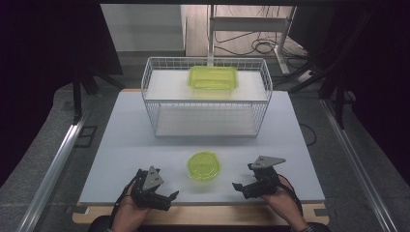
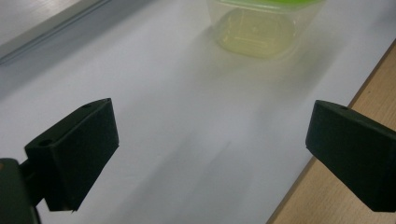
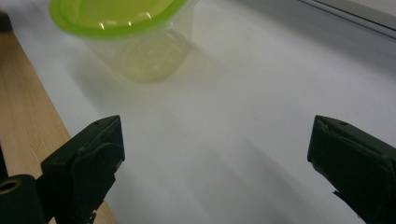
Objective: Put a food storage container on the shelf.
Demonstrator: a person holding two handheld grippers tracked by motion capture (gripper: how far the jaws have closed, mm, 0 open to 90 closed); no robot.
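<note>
White tabletop [image 1: 125, 145] fills the scene; the round green tub [image 1: 203, 166] sits near its front edge between the left gripper [image 1: 167, 198] and right gripper [image 1: 240, 187]; both stand wide and empty; I'd close in level, gripping the tub below its lid.

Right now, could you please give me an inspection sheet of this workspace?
Surface: white table on a wooden base, bare around the things.
Job's things: small round tub with green lid near the front edge, between the grippers, touched by neither; rectangular green-lidded tub on the top shelf of the wire basket.
Clutter: nothing seen.
Grippers: left gripper open, nothing between its jaws; right gripper open, nothing between its jaws; both point inward at the round tub.
Cables: one trails from the left gripper; loose loops on the floor behind the table.
Surroundings: metal rails either side, a white frame beyond the basket, dark edges.
</note>
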